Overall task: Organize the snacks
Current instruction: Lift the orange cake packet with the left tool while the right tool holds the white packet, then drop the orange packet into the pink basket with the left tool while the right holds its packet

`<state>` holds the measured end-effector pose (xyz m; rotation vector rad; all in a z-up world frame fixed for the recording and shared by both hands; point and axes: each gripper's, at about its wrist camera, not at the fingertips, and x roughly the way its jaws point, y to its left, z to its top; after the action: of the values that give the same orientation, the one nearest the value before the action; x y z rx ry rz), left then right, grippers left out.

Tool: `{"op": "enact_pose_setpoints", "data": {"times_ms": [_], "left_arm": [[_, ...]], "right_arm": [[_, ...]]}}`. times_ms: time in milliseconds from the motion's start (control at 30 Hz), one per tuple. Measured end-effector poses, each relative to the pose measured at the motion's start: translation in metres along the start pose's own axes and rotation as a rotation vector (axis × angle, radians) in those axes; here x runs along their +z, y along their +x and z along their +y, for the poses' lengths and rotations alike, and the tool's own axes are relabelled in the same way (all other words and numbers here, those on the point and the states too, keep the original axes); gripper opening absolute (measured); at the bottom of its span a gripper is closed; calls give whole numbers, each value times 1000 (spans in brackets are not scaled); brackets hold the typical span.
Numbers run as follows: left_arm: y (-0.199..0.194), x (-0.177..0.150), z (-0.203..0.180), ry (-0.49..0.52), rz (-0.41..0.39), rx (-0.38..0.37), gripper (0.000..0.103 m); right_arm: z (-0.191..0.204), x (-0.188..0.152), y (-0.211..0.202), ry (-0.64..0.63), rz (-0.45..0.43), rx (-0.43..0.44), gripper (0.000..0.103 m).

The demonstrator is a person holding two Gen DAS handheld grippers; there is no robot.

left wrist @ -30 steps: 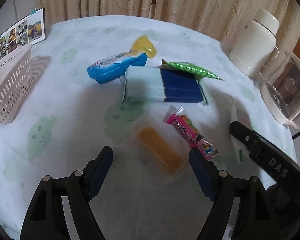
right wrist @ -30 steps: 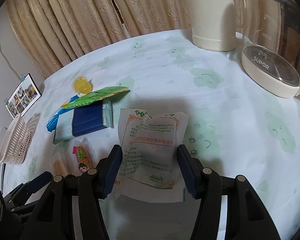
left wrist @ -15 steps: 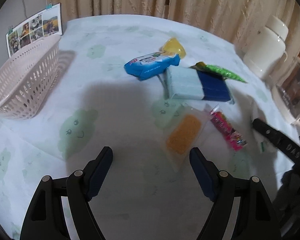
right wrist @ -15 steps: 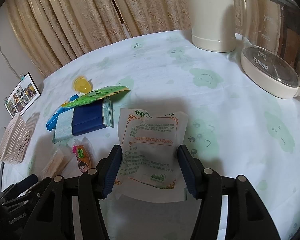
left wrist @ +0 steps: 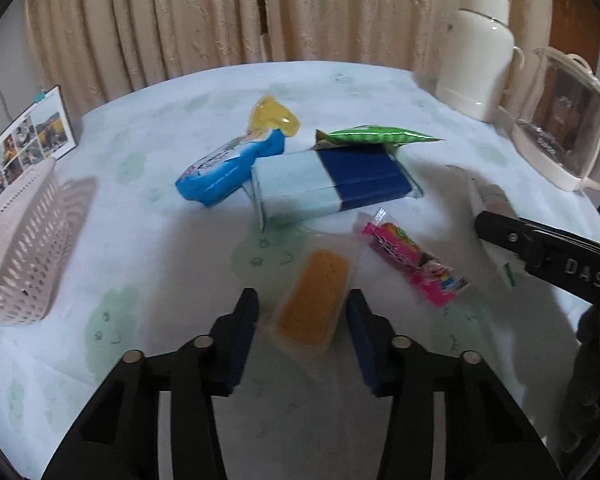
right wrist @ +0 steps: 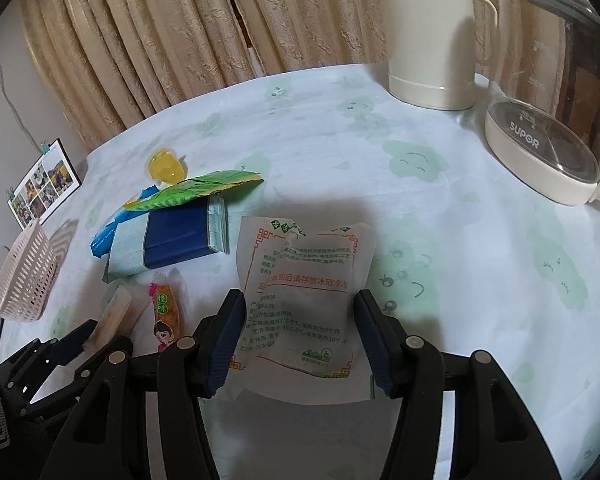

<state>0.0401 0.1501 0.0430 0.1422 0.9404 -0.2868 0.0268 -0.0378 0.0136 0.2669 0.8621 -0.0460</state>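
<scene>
Left gripper spread around the orange snack pack — positioned for pickup toward the basket; right gripper spread, straddling the white pouch.

Bare tablecloth lies open between the basket at left and the central snack pile; at far right, thermos and kettle stand close together.
</scene>
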Motion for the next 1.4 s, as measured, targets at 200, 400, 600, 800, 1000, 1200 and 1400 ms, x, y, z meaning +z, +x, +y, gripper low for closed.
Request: {"op": "enact_pose_setpoints", "data": {"times_ms": [200, 400, 600, 800, 1000, 1200, 1400], "left_arm": [[-11, -4, 11, -67, -47, 2, 36], [-33, -4, 24, -108, -126, 14, 36], [-51, -2, 38, -145, -169, 4, 36], [-70, 0, 56, -192, -214, 13, 36], [-86, 2, 84, -257, -262, 59, 36], [-97, 2, 116, -322, -294, 106, 36], [-105, -2, 148, -383, -331, 167, 36]], "right_arm": [[2, 0, -1, -15, -12, 15, 47], [-1, 1, -5, 17, -24, 78, 43], [1, 0, -4, 29, -30, 81, 43], [1, 1, -6, 39, -42, 93, 41], [-1, 1, -8, 38, -55, 98, 29], [-10, 2, -6, 81, -51, 77, 35], [-24, 2, -1, 155, -30, 94, 53]]}}
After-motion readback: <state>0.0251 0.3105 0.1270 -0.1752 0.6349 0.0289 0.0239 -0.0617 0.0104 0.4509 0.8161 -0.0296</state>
